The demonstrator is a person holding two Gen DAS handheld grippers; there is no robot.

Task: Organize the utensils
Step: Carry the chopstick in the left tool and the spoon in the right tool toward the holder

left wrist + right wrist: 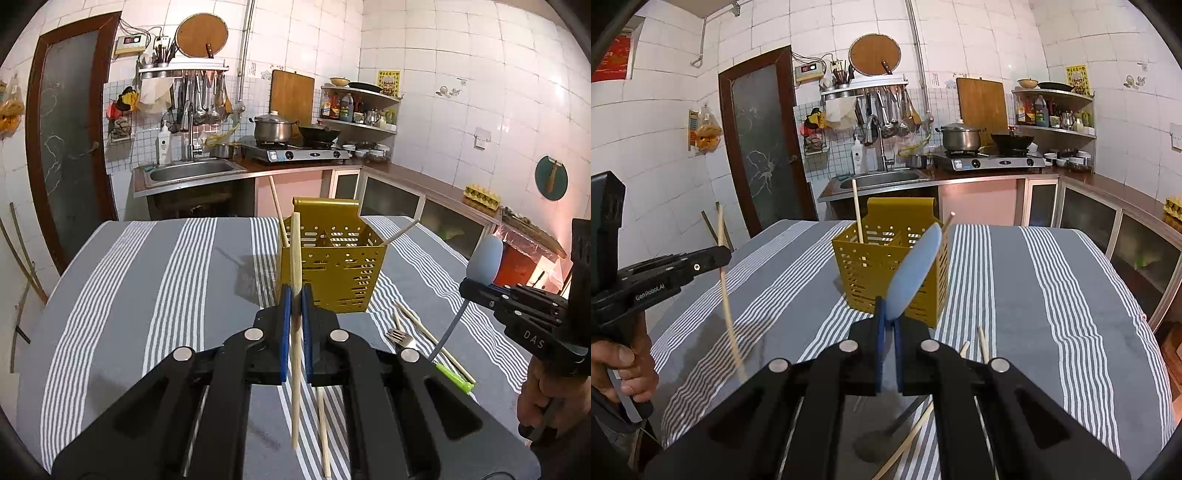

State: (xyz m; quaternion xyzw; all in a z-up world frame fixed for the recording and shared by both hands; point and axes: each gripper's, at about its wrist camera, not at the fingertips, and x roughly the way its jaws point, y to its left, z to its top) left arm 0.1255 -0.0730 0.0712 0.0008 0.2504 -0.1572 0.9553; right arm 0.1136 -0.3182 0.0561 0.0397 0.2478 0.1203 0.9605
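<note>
Chopsticks and other utensils were your job: your left gripper had its blue pads clamped on one wooden chopstick, held nearly upright at the centre of the left wrist frame, just in front of the gold caddy. Your right gripper was clamped on the blue spoon, bowl up before the same caddy, which already held two sticks. Lower right in the left view, a fork, a loose chopstick and a green handle lay on the striped tablecloth.
</note>
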